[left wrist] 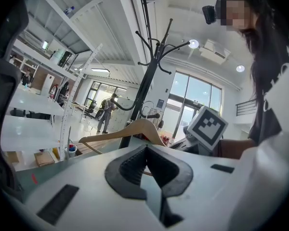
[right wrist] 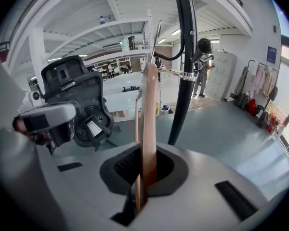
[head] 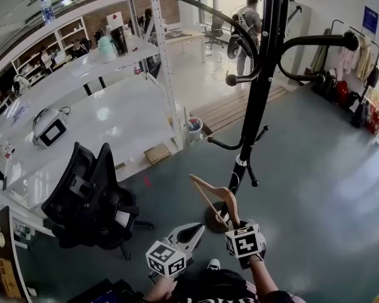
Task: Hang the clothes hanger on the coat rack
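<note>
A black coat rack (head: 260,100) stands on the grey floor in front of me, its curved arms spreading near the top. The wooden hanger (head: 213,196) is gripped at one end by my right gripper (head: 234,225), which is shut on it just left of the rack's base. In the right gripper view the hanger (right wrist: 149,114) rises upright from between the jaws, metal hook on top, with the rack pole (right wrist: 185,76) close behind. My left gripper (head: 194,231) is shut with nothing in it, a little left of the hanger. In the left gripper view the hanger (left wrist: 130,130) and rack (left wrist: 151,76) lie ahead.
A black office chair (head: 91,201) stands to the left. White tables (head: 114,115) and a metal shelf upright (head: 167,74) lie beyond it, with a small bucket (head: 194,129) at the upright's foot. A person (head: 247,19) stands far back. Clothes (head: 354,62) hang at the right wall.
</note>
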Demonstrator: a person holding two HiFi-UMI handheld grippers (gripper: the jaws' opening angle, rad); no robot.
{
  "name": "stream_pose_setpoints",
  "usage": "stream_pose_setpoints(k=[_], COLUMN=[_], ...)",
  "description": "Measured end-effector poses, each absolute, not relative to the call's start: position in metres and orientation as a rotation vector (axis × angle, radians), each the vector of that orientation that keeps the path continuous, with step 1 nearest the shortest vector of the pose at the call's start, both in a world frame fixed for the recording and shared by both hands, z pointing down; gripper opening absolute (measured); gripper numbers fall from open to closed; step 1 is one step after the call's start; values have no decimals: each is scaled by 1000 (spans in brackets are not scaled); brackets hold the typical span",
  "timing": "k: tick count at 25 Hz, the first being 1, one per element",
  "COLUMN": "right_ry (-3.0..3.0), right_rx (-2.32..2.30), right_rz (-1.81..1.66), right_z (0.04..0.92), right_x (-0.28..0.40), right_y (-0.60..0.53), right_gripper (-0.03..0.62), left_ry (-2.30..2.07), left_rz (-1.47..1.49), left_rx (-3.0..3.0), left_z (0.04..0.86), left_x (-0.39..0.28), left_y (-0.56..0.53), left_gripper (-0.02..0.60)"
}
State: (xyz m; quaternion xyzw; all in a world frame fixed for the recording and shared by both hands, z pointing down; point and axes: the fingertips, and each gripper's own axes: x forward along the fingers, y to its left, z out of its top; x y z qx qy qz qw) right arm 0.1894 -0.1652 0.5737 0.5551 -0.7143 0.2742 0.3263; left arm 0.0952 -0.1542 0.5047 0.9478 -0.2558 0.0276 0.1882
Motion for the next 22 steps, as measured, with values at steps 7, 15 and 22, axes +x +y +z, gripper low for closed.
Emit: stream_pose_setpoints(k=[7, 15, 22], right_ry=[-1858, -1798, -1722], right_rx=[1449, 1509, 1564], right_rz=[726, 760, 764], right_z=[577, 573, 575], right_x=[199, 202, 202], right_y=[-197, -244, -294], right_gripper=[8, 8, 9], left_ry=[-732, -648, -536], left_rz=[102, 133, 130], left_rx=[2657, 2699, 2756], left_z=[506, 499, 485], left_x=[99, 98, 98], left_y=[-174, -226, -274], left_gripper=[0, 0, 0])
